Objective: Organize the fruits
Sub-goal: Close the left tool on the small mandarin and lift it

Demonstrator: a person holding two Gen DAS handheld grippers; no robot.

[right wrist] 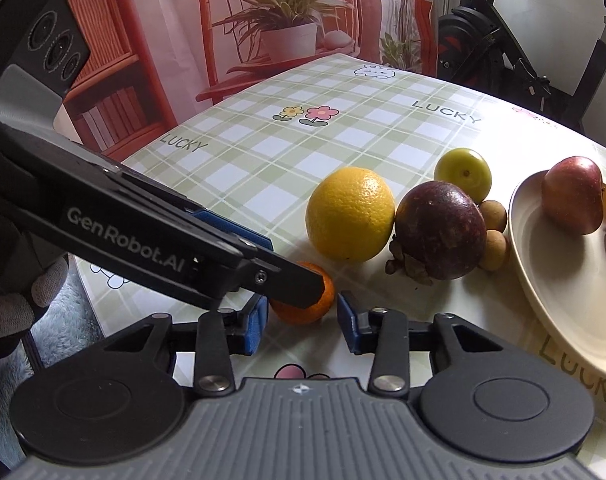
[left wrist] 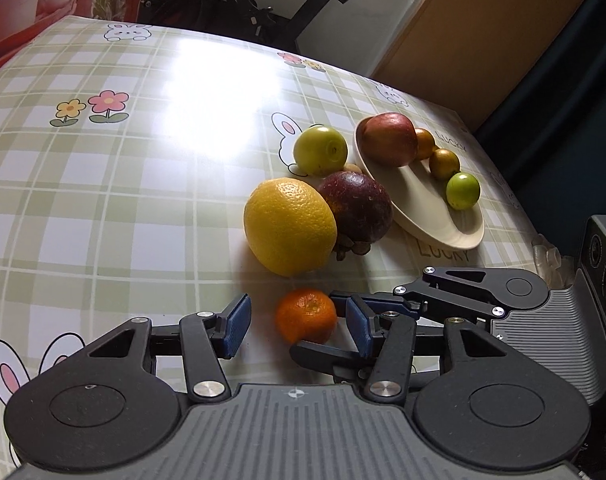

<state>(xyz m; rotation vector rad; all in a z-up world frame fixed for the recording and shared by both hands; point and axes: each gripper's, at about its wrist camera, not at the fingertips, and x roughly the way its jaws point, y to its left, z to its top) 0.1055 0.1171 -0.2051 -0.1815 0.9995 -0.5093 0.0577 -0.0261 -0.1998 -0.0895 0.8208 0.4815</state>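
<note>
Both grippers — left (left wrist: 299,322), right (right wrist: 303,320) — stand apart around one mandarin (left wrist: 306,316). Risk: fingers collide, nudging the fruit sideways across the slick tablecloth (left wrist: 103,200).

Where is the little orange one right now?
The small tangerine sits on the tablecloth between both grippers' open blue pads, near the table's front edge, just in front of the big yellow orange.

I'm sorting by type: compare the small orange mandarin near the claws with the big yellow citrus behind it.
The mandarin is deep orange and small; the yellow citrus is pale yellow and far larger. The mandarin sits alone between the claws; the yellow citrus touches the dark purple fruit. Both are round, dimpled-skinned, and lie on the tablecloth, outside the plate.
</note>
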